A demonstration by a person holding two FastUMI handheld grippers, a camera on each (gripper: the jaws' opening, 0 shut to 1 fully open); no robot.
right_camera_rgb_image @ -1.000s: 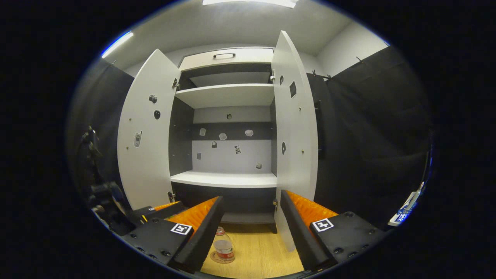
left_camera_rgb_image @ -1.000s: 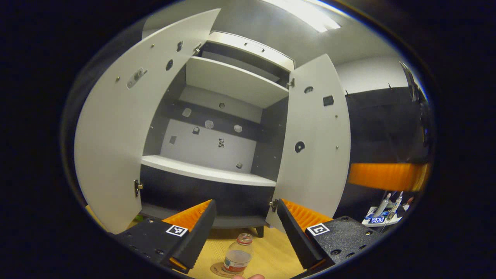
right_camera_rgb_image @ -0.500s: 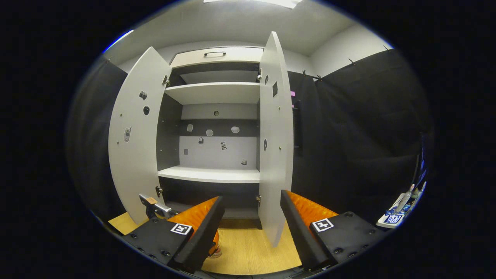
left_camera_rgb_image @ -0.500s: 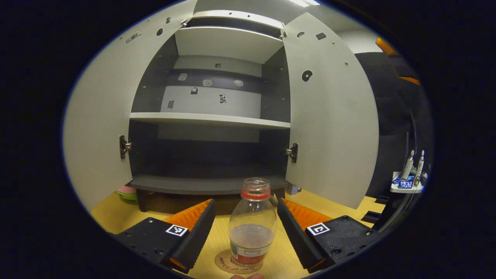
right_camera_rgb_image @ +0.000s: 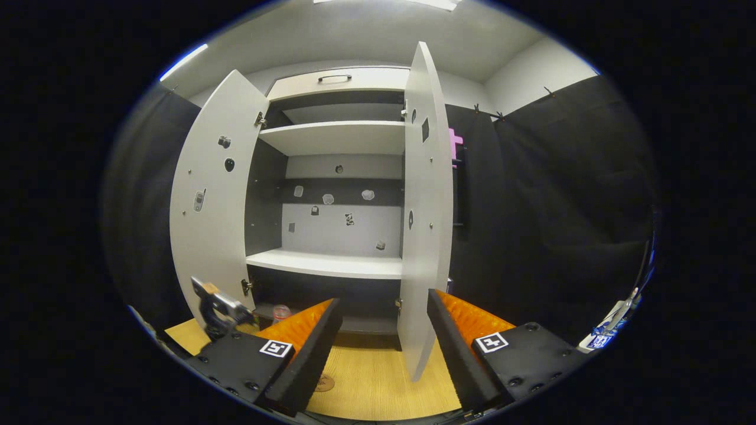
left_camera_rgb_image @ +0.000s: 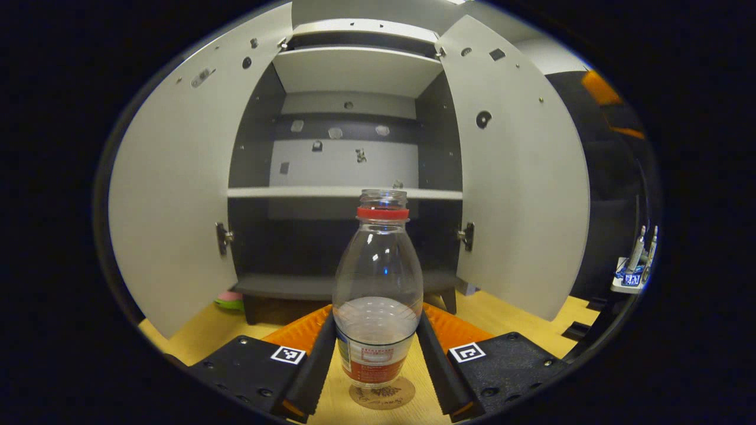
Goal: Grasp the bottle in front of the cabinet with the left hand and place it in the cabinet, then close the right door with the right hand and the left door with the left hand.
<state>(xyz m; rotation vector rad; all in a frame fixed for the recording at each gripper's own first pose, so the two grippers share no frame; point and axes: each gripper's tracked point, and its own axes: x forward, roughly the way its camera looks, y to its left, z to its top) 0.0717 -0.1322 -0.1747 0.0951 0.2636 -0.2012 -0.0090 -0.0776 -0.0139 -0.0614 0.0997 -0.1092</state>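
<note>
Both fingers of the left tongs point(left_camera_rgb_image: 378, 354) press the upright bottle point(left_camera_rgb_image: 378, 295) just before the cabinet's bottom shelf point(left_camera_rgb_image: 295, 284), straight ahead; right tongs point(right_camera_rgb_image: 384, 354) hang wide.

No text can be read on the bottle's label point(left_camera_rgb_image: 373, 361).

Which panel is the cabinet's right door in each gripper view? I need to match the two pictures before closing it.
Left gripper view: the right door fills the right of the picture, swung wide open.
Right gripper view: the right door stands near the centre, almost edge-on, above the gap in the right tool.
Shared landmark: the white middle shelf.
</note>
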